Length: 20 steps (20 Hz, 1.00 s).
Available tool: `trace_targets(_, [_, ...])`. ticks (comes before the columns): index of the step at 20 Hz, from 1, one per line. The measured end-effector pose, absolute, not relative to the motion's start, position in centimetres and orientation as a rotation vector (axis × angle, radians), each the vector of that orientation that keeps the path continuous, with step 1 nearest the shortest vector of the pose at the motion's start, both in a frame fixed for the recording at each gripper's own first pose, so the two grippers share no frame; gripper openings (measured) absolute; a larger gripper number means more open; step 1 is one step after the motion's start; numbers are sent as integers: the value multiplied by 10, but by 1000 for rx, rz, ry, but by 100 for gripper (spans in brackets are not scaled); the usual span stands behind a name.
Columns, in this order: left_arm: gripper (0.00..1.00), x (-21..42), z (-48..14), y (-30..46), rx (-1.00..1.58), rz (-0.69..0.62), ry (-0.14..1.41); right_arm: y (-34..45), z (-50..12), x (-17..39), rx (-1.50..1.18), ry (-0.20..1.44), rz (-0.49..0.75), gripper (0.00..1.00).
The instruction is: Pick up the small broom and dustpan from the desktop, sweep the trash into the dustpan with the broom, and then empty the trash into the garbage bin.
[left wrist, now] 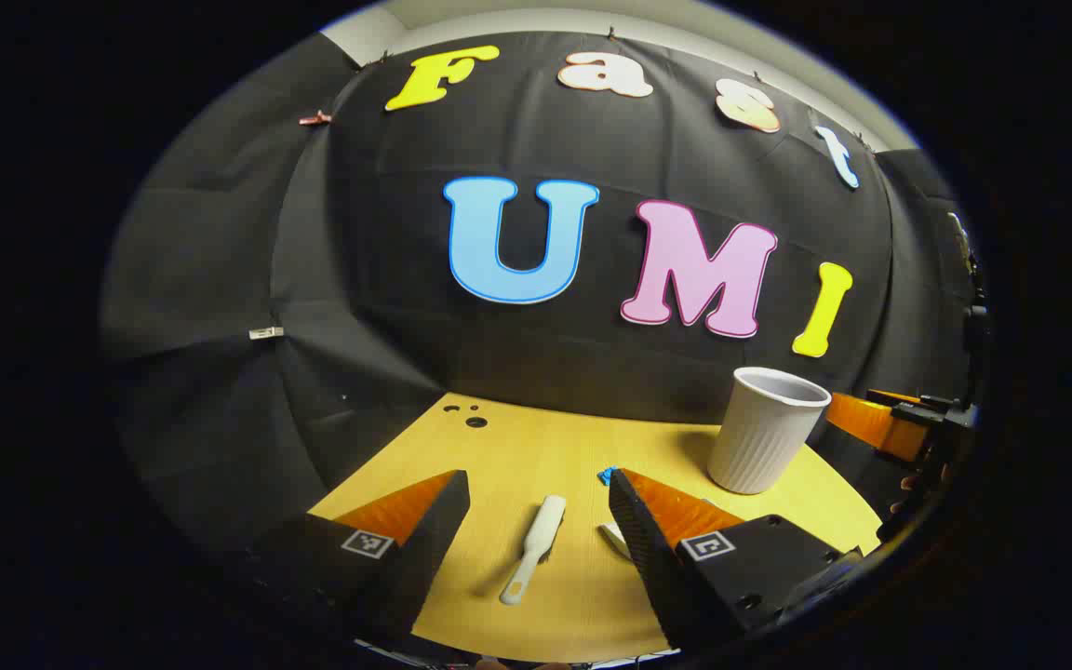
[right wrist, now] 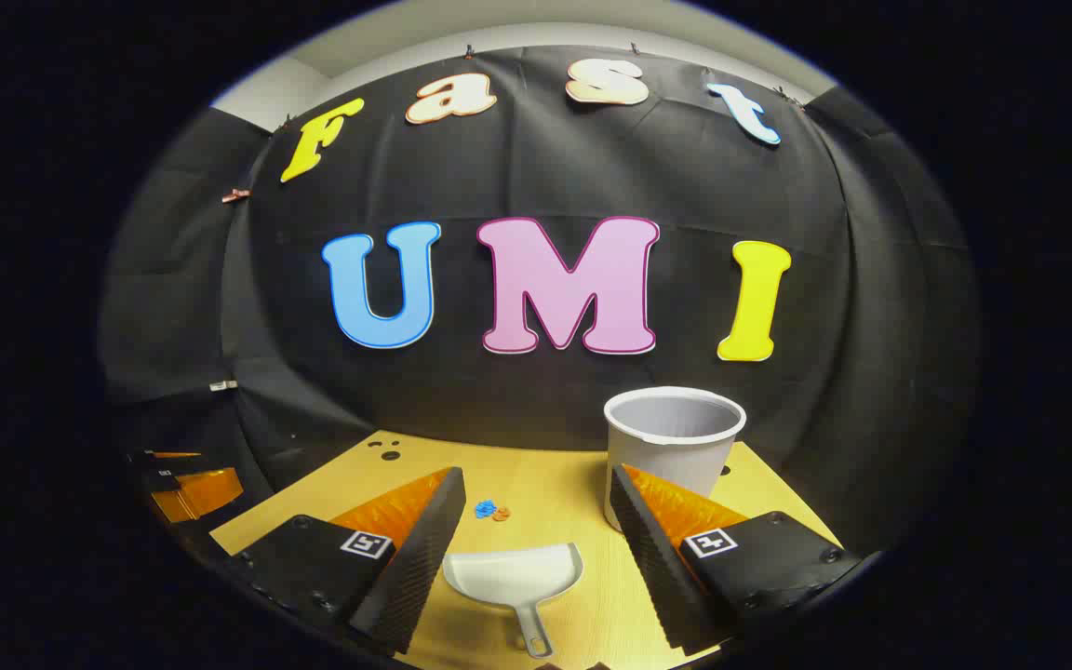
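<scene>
Where black cloth backs it, the desktop [right wrist: 555,498] – yellow wood.

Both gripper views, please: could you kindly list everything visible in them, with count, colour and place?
Small white plastic broom: one, white, lying on the desk, ahead between the left gripper's jaws.
White plastic dustpan: one, white, flat on the desk, handle toward the camera.
Ribbed pale grey garbage bin: one, pale grey, upright at the desk's right rear.
Trash scraps: a few, blue and orange, beyond the dustpan.
Yellow wooden desk: one, yellow.
Left gripper: one, jaws open, above the desk.
Right gripper: one, jaws open, above the dustpan.
</scene>
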<state>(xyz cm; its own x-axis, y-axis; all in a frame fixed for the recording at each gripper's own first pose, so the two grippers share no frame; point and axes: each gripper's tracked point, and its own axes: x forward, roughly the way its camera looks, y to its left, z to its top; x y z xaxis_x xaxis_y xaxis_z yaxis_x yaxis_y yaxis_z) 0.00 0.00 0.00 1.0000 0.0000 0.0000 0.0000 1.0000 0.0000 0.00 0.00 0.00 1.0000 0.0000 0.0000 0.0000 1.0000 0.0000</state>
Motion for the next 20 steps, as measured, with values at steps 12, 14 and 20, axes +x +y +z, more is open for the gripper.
trace_targets(12, [96, 58, -36, 15, 10, -8, 122, 18, -48, 43, 8, 125, 67, 97])
trace_targets(14, [96, 61, -41, 17, -1, -27, 142, 22, -49, 44, -7, 131, 73, 97])
trace_targets(20, [95, 82, -71, 19, 19, -60, 252, 25, -60, 51, 0, 169, 79, 97])
